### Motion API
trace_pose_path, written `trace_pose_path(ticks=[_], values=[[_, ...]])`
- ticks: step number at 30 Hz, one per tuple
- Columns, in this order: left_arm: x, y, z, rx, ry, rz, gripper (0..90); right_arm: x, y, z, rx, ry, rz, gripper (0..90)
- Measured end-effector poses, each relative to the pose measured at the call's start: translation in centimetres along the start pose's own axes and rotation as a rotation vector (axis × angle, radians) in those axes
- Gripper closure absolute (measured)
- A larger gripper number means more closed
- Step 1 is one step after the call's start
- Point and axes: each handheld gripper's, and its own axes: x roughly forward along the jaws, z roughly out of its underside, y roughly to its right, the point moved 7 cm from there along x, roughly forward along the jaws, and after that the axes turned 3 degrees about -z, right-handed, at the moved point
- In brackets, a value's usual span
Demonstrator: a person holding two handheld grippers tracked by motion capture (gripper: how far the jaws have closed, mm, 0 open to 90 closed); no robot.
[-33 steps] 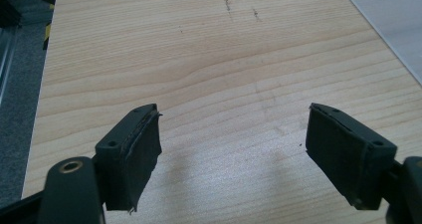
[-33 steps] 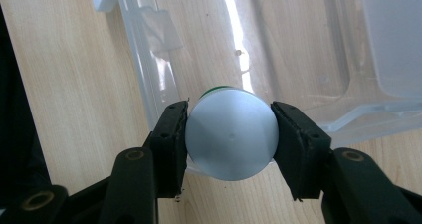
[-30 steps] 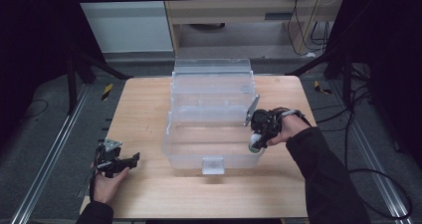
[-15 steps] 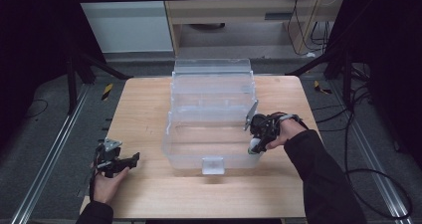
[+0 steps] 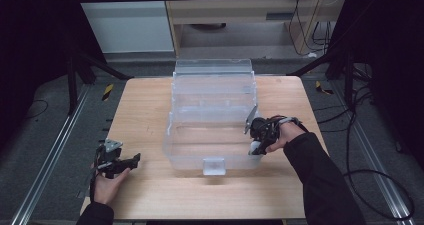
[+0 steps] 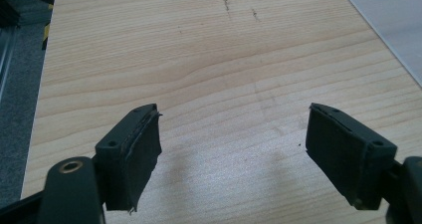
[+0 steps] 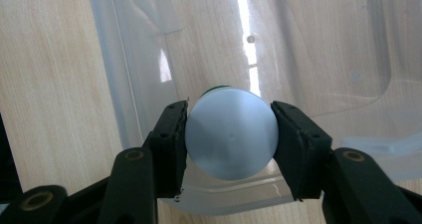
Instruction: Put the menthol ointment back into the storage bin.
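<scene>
A clear plastic bin [image 5: 210,157] stands in the middle of the wooden table [image 5: 150,105], its lid [image 5: 212,67] tipped open at the back. My right gripper [image 5: 257,141] is at the bin's right front corner, shut on a white round-bottomed container [image 7: 230,139] with a green edge showing behind it. In the right gripper view the container hangs over the bin's wall [image 7: 149,59], the jaws pressing its two sides [image 7: 230,109]. My left gripper [image 5: 131,160] rests low at the table's front left, open, with bare wood between its fingers [image 6: 231,119].
The bin's latch tab [image 5: 214,166] faces the front edge. A corner of the bin [image 6: 393,20] shows at the upper right of the left gripper view. Black frame legs and cables stand around the table on grey floor.
The right gripper with the white container has shifted slightly toward the table's front at the bin's right wall. The left gripper has stayed put.
</scene>
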Motion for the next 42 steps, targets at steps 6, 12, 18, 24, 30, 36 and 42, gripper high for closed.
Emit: trace_pose_path(ticks=[6,12,18,24,30,36,42], values=[[0.0,0.0,0.0,0.0,-0.001,0.002,21.1,0.5,0.0,0.1,0.01,-0.007,-0.003,50.0],[0.0,0.1,0.0,-0.001,-0.002,0.004,21.1,0.3,0.0,0.1,0.012,0.009,0.002,51.1],[0.0,0.1,0.0,-0.002,-0.002,0.006,21.1,-0.5,-0.1,0.1,0.026,0.038,0.027,51.3],[-0.1,0.2,-0.1,-0.005,0.0,0.012,21.2,-2.6,0.0,0.3,0.091,0.135,0.089,47.8],[-0.2,0.3,-0.1,-0.005,0.003,0.021,22.8,-5.1,-0.1,1.1,0.169,0.303,0.162,42.9],[-0.3,0.4,-0.1,-0.009,0.006,0.032,26.8,-6.6,-0.3,3.3,0.281,0.471,0.241,38.6],[-0.4,0.6,-0.2,-0.013,0.008,0.043,32.1,-6.3,-0.8,6.2,0.408,0.646,0.319,35.9]])
